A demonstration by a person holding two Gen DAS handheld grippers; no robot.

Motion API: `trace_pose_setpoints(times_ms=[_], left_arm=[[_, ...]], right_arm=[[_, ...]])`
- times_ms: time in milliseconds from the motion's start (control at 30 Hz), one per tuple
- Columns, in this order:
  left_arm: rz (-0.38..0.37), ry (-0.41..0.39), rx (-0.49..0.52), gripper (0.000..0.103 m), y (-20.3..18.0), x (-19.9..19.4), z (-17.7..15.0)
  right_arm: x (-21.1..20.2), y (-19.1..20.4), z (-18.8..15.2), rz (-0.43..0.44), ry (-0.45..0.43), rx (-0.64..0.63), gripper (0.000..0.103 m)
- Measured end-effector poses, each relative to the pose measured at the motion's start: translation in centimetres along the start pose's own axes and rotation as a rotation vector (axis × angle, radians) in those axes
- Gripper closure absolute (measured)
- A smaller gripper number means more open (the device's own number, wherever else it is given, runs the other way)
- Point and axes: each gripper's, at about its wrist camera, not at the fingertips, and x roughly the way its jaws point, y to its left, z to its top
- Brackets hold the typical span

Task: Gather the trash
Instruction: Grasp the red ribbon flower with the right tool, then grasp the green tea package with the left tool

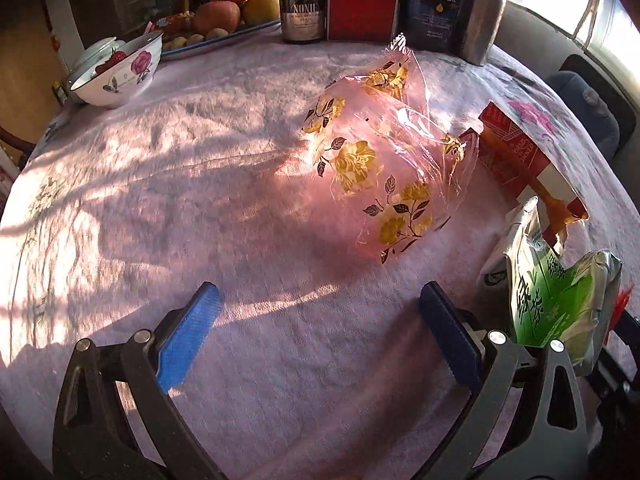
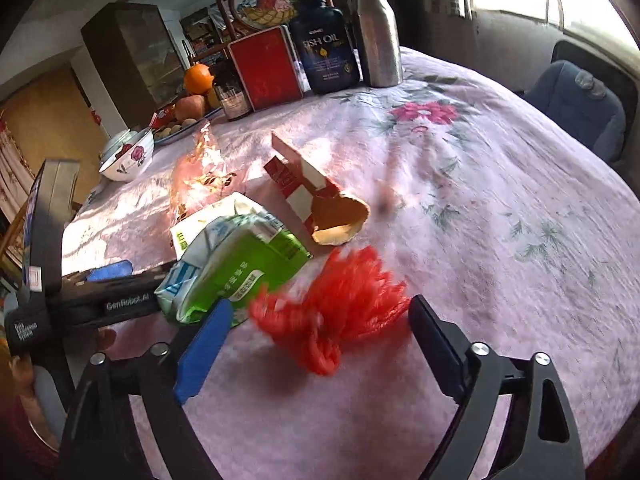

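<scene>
Lying between the right tool's (image 2: 320, 332) spread jaws: red mesh (image 2: 340, 300).

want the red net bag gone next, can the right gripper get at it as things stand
Probably yes: the red net bag lies loose on the tablecloth between the open fingers of the right gripper, nothing covering it.

Pink clear wrapper (image 1: 384, 160) w/ gold flowers, frame centre. Red mesh net (image 2: 340, 312) lower centre; green-white packet (image 2: 236, 268) left. Tablecloth (image 2: 500, 200): pale pink, floral.
</scene>
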Motion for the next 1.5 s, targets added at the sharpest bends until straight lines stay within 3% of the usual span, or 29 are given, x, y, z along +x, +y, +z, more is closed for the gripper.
trace_pose_setpoints(times_ms=[33,67,133,200,267,333,467,500,533,600,667,800,900,1033,1200,1300,1433,1500], left_arm=[[0.006,-0.006,-0.003,0.006,-0.1,0.0,-0.1],[0.010,-0.009,-0.008,0.006,-0.1,-0.1,-0.2],[0.012,-0.010,-0.010,0.006,-0.2,-0.1,-0.2],[0.013,-0.009,-0.010,0.006,-0.2,-0.1,-0.2],[0.013,-0.009,-0.005,0.006,-0.2,-0.1,-0.2],[0.001,0.000,0.000,0.006,-0.2,-0.2,0.0],[-0.081,0.014,-0.059,0.007,1.0,-0.7,0.3],[-0.112,0.015,-0.085,0.007,1.5,-0.9,0.4],[-0.136,0.014,-0.107,0.007,1.8,-1.0,0.5],[-0.170,-0.002,-0.138,0.007,2.5,-1.5,0.7],[-0.181,-0.034,-0.140,0.007,2.5,-2.3,0.8],[-0.185,-0.157,-0.066,0.007,1.2,-5.0,0.6],[-0.230,-0.230,0.027,0.007,-0.7,-6.7,-0.1],[-0.304,-0.263,0.164,0.007,-3.8,-7.4,-1.2],[-0.269,-0.288,0.316,0.007,-7.5,-6.8,-2.1],[-0.250,-0.250,0.345,0.007,-8.2,-5.4,-2.0],[-0.293,-0.142,0.276,0.007,-7.1,-3.0,-0.8],[-0.336,-0.087,0.231,0.019,-6.2,-1.8,0.1]], right_arm=[[0.0,-0.5,0.2,-0.023,-0.003,-0.007,0.052],[0.0,-1.2,0.4,-0.045,-0.008,-0.007,0.060],[-0.7,-2.8,0.4,-0.065,-0.041,0.041,0.062],[-1.6,-4.1,0.0,-0.081,-0.073,0.068,0.062],[-1.9,-4.7,-0.7,-0.043,-0.083,0.092,0.059],[-1.9,-4.9,-1.3,-0.012,-0.085,0.117,0.037],[-2.2,-3.8,-1.9,-0.027,-0.100,0.075,0.037],[-2.1,-3.6,-2.1,-0.015,-0.093,0.071,0.042],[-1.9,-3.5,-2.3,0.004,-0.084,0.065,0.056],[-1.8,-3.2,-2.7,0.042,-0.073,0.055,0.069],[-1.9,-2.3,-3.3,0.039,-0.084,0.024,0.073],[-3.1,-1.6,-5.2,0.014,-0.135,-0.004,0.073],[-4.2,-2.3,-6.6,0.046,-0.156,0.027,0.073],[-4.9,-3.4,-7.4,0.088,-0.159,0.068,0.074],[-4.8,-3.1,-7.6,0.080,-0.172,0.048,0.073],[-4.8,-2.9,-7.7,0.078,-0.180,0.036,0.070],[-4.7,-2.3,-7.7,0.061,-0.185,0.006,0.065],[-4.7,-2.0,-7.7,0.056,-0.185,-0.006,0.061]])
